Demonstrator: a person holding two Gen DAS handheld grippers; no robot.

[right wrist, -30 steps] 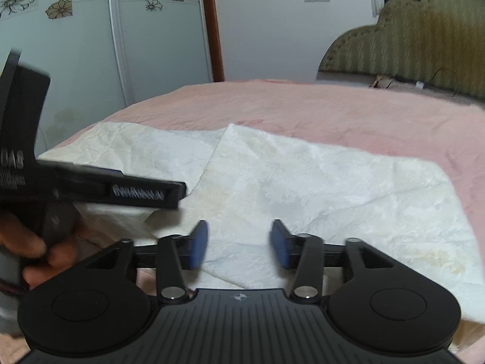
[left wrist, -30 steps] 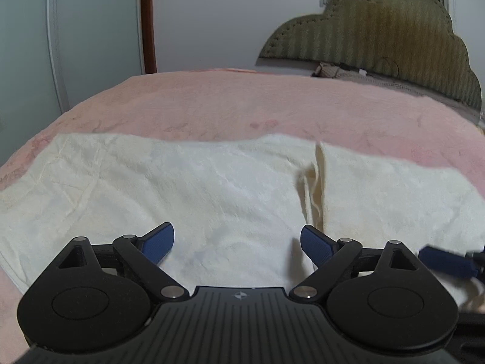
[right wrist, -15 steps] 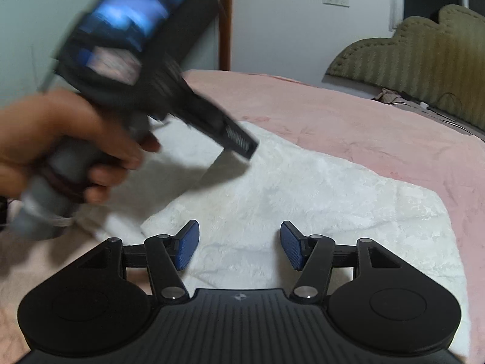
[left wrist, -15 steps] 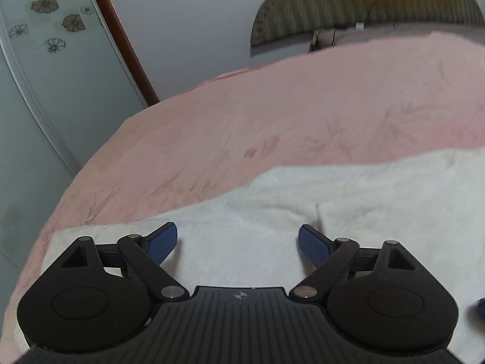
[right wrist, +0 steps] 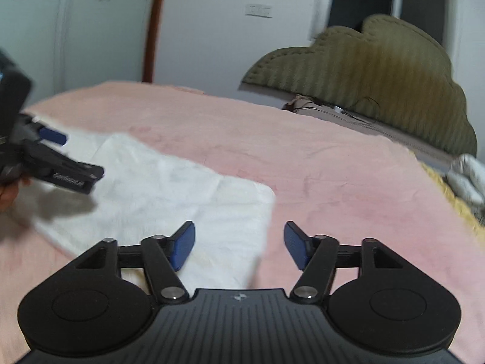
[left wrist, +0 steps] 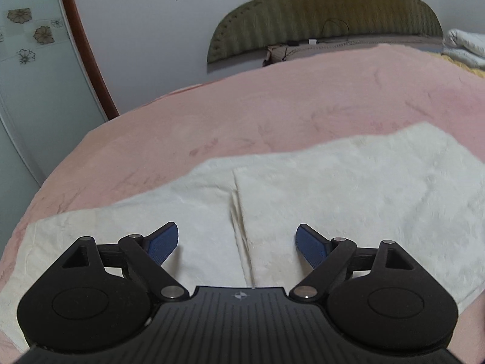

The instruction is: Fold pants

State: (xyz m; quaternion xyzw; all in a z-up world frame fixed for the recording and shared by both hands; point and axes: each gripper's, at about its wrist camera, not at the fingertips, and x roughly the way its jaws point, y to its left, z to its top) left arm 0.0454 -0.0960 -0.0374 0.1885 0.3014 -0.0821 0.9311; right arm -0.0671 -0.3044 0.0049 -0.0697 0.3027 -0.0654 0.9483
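Note:
Cream white pants (left wrist: 333,188) lie flat on the pink bed, with one layer folded over so an edge runs down the middle (left wrist: 239,212). My left gripper (left wrist: 236,244) is open and empty, hovering just above that fold edge. In the right wrist view the pants (right wrist: 169,194) lie at the left and centre. My right gripper (right wrist: 239,247) is open and empty above the pants' right edge. The left gripper (right wrist: 51,163) shows at the far left of that view, over the pants.
The pink bedspread (left wrist: 272,109) stretches ahead. An olive padded headboard (left wrist: 327,9) stands at the back. Folded white bedding (left wrist: 463,45) and a yellow cloth lie at the far right. A wardrobe with flower decals (left wrist: 30,45) is on the left.
Both grippers have swung to the right. The left gripper came back down low over the pants' fold edge. The right gripper moved to the pants' right edge and opened wider.

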